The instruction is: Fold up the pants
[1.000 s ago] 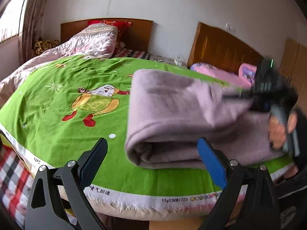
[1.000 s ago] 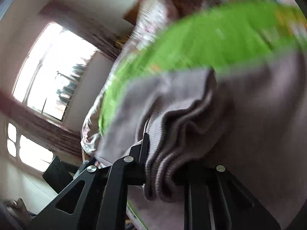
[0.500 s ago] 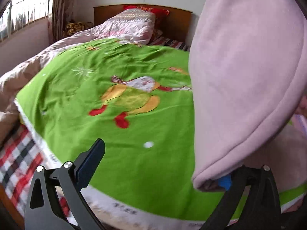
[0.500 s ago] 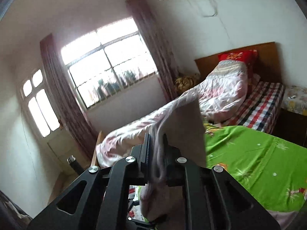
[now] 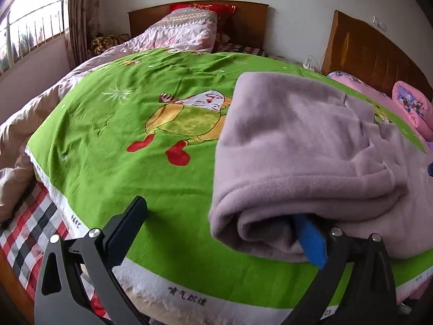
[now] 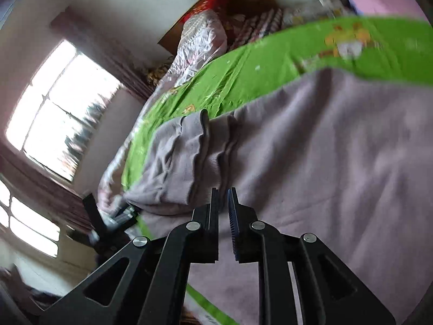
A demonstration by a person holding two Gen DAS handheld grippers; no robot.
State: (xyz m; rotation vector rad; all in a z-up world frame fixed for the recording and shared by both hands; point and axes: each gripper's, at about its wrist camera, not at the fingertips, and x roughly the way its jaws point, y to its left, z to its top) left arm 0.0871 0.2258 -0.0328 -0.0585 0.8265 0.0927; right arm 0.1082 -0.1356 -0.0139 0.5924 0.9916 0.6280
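The mauve fleece pants (image 5: 303, 151) lie folded in a thick bundle on the green bedspread (image 5: 135, 140), near the bed's front edge. My left gripper (image 5: 219, 227) is open; its right blue finger (image 5: 311, 241) sits under the bundle's near folded edge, its left finger stands free over the spread. In the right wrist view the pants (image 6: 311, 168) fill the right side, with the ribbed cuffs (image 6: 194, 149) just beyond my right gripper (image 6: 223, 197). Its jaws are nearly closed with a thin gap and hold nothing.
A pink quilt (image 5: 178, 29) and wooden headboard (image 5: 251, 19) stand at the far end. A second bed with pink bedding (image 5: 406, 103) is at the right. A window (image 6: 54, 124) and curtains are at the left. A checked sheet (image 5: 29, 222) shows below the spread.
The pants were lifted high by my right gripper half a second ago; now they lie folded on the bed and the right gripper has let go of them.
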